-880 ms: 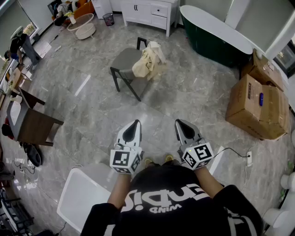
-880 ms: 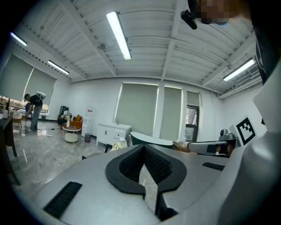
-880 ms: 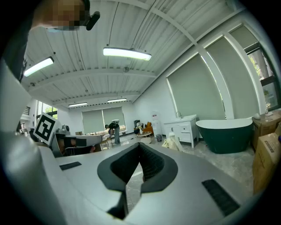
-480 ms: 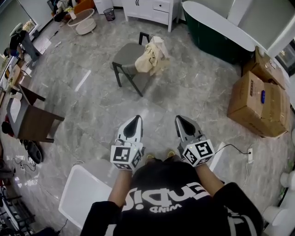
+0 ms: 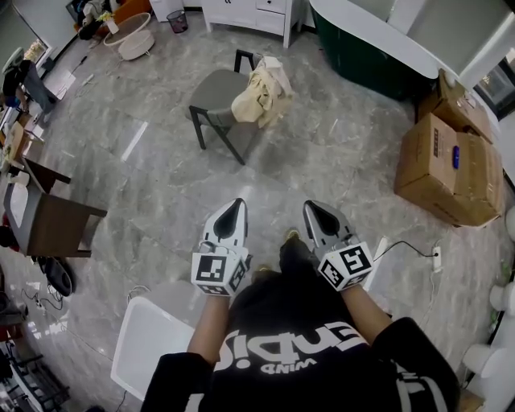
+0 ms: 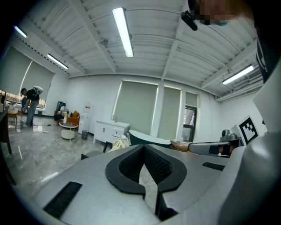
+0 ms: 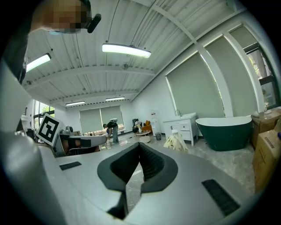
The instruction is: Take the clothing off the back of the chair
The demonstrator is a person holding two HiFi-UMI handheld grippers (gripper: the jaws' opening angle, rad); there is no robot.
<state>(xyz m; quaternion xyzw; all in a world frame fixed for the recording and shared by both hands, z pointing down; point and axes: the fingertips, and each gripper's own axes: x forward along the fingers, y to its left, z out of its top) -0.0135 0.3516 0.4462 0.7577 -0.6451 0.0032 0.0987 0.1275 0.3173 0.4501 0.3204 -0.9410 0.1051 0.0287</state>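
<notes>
My left claw (image 5: 234, 207) and right claw (image 5: 316, 208) sit pressed together, empty, well short of the chair (image 5: 211, 95); I'd spread one before reaching the clothing (image 5: 259, 92) on its back.

a: how much of the grey chair (image 5: 213, 90) with dark legs shows?
b: its back is mostly under the crumpled beige clothing (image 5: 259, 93). only one dark post (image 5: 238, 60) sticks out on the far side.
a: and the dark green bathtub (image 5: 362, 55) with the white rim?
b: cut off by the top edge, like the white cabinet (image 5: 253, 13) left of it.
a: that small blue thing (image 5: 455, 157) on the brown cardboard box (image 5: 434, 179)?
b: too small to tell.
</notes>
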